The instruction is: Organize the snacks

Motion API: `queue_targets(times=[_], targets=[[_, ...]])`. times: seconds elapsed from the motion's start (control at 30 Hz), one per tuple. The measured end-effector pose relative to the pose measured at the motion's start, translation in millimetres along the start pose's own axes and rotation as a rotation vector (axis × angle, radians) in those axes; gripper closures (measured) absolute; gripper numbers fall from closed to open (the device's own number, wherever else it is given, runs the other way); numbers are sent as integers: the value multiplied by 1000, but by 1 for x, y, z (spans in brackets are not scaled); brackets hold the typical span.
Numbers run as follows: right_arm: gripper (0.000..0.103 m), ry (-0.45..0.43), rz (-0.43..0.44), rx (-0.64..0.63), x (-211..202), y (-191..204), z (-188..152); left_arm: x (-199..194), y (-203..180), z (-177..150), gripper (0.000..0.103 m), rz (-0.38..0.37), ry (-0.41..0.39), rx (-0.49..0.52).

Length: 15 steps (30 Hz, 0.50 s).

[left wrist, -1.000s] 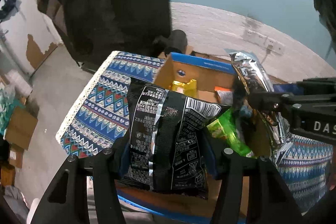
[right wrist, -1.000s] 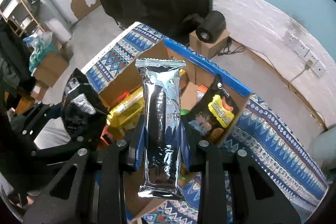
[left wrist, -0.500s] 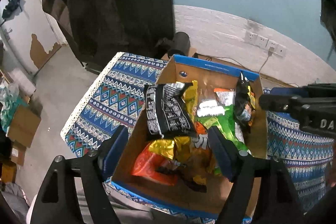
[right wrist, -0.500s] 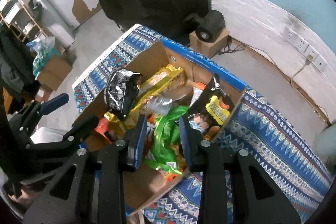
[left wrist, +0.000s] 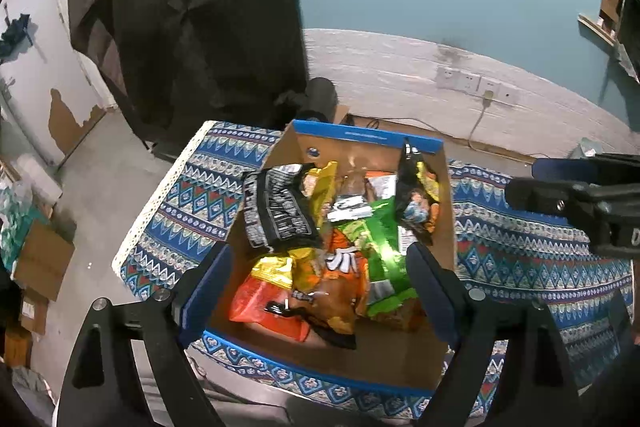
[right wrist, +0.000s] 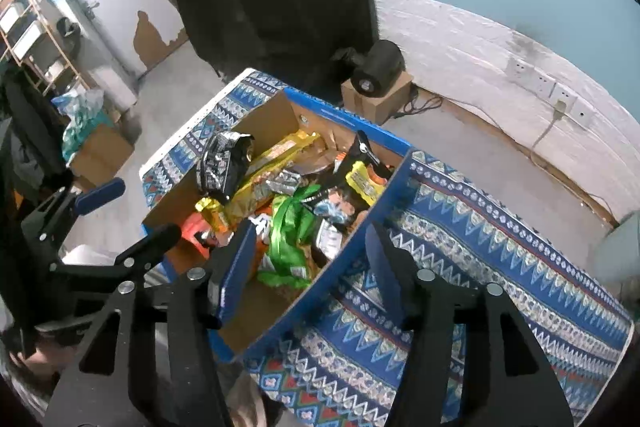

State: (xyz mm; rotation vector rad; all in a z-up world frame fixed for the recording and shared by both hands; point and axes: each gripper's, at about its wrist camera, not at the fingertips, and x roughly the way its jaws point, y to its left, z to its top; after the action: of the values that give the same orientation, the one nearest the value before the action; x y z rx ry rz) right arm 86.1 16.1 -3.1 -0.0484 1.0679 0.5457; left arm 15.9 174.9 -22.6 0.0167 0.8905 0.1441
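Mixed snack bags (left wrist: 320,243) heaped loosely, inside open cardboard box (left wrist: 372,147)

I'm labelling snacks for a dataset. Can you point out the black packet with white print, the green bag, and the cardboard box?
black packet (left wrist: 276,215), left wrist view, printed face.
green bag (right wrist: 290,231), right wrist view, crumpled middle.
cardboard box (left wrist: 366,135), left wrist view, blue far rim.

Black claw (left wrist: 318,293) frames, blue finger pads (right wrist: 236,273), silver screws.

A blue patterned tablecloth (right wrist: 480,247) is covering the table. A black cylindrical device (right wrist: 380,65) is sitting on a small cardboard box (right wrist: 384,99) against the wall, where a cable is hanging from white wall sockets (left wrist: 472,85). A dark cloth (left wrist: 200,19) is hanging behind.
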Motion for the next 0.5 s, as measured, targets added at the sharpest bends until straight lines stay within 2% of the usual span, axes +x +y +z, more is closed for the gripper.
queue_targets(times=[0.1, 0.17, 0.43, 0.5], targets=[[34, -17, 3, 3, -11, -2, -9, -2, -6, 0, 8, -3, 3, 8], [29, -29, 8, 17, -17, -7, -15, -3, -11, -1, 8, -5, 6, 18], [28, -77, -23, 53, -39, -26, -31, -13, -24, 1, 8, -20, -10, 40], [26, -80, -49, 43, -41, -29, -34, -16, -28, 1, 4, -10, -21, 53]])
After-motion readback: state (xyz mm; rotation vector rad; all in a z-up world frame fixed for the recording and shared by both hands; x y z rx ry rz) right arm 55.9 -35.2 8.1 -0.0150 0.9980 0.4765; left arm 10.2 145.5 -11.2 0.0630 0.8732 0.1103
